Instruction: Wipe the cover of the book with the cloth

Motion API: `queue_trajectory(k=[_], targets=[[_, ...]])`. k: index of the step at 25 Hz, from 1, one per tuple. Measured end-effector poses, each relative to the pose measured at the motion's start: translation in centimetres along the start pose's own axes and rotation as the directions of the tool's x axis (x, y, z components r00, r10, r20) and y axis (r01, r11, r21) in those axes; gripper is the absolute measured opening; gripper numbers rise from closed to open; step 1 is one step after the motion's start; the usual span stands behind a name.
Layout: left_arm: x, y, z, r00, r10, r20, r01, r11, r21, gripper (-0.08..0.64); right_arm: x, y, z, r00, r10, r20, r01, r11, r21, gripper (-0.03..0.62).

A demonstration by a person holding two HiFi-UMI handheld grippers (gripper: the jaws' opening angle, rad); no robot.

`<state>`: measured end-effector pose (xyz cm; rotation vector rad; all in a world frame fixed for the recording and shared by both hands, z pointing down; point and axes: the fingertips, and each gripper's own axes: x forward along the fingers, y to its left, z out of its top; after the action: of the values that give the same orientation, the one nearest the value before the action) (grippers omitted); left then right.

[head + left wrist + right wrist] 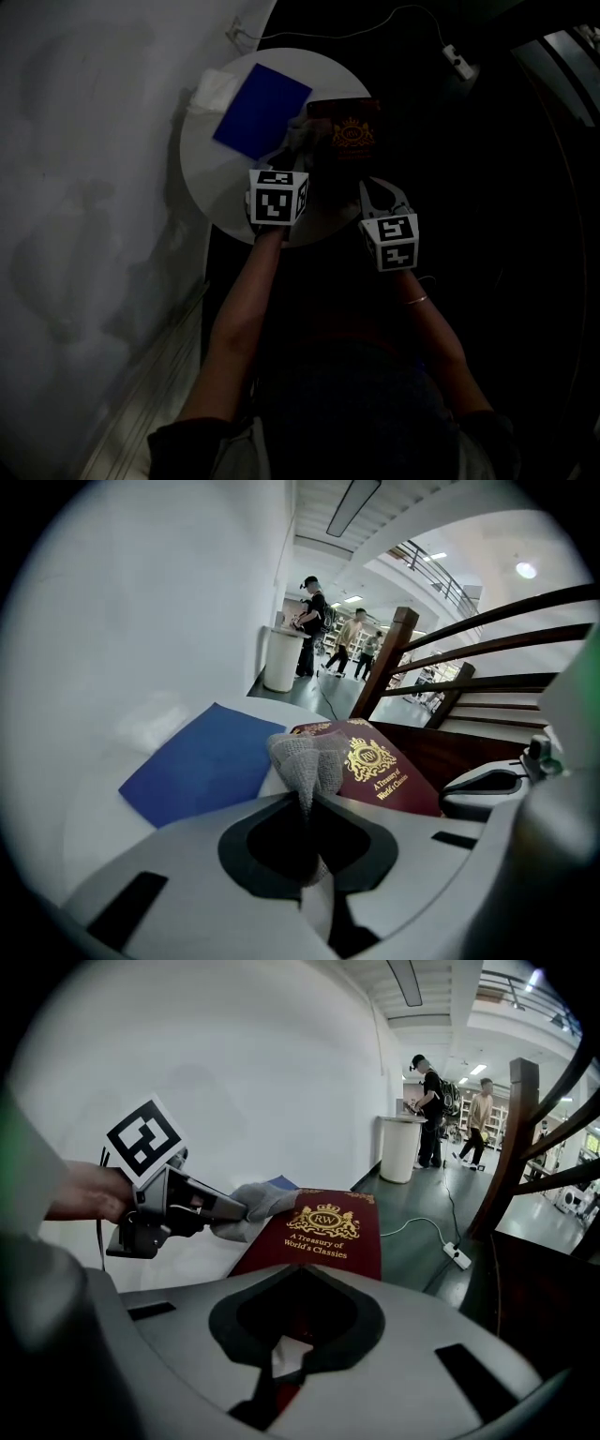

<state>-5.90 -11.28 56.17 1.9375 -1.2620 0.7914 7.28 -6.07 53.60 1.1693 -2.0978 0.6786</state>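
Left gripper (pixel 305 803) jaws shut tight on grey cloth (pixel 305 761). Cloth bunch touches left side of red book (pixel 380 775). Right gripper (pixel 279 1361) jaws pinch book's near edge. Book lies by right rim of round table (pixel 216 178), beside blue sheet (pixel 261 111).

Risks:
- Hard rub may tug book out of pinch and off rim.
- Cloth may slip loose.

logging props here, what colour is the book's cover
Maroon with a gold crest and gold lettering; the book shows best in the right gripper view.
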Motion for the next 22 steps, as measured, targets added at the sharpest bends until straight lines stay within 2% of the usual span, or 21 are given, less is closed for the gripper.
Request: queue_trajectory(k=[4,10,18,22], targets=[[-0.6,-1.0,0.3,0.999,-0.023,0.026,0.024,1.0,-0.017,0.032,-0.5,-0.7,-1.2,1.0,-0.027,-0.005,0.027,0.999,0.027,0.029],[-0.3,-7.5,1.3,0.991,-0.128,0.036,0.126,0.991,0.038,0.032,-2.8,-3.1,-3.1,0.996,-0.085,0.002,0.085,0.993,0.081,0.029],[1.2,-16.2,1.3,0.96,-0.278,-0.014,0.278,0.952,0.127,0.032,-5.9,-5.4,-5.9,0.986,-0.166,0.009,0.162,0.971,0.175,0.029],[2.1,-19.1,0.9,0.943,-0.33,-0.042,0.332,0.932,0.145,0.032,-7.1,-6.4,-7.2,0.98,-0.198,0.009,0.191,0.957,0.22,0.029]])
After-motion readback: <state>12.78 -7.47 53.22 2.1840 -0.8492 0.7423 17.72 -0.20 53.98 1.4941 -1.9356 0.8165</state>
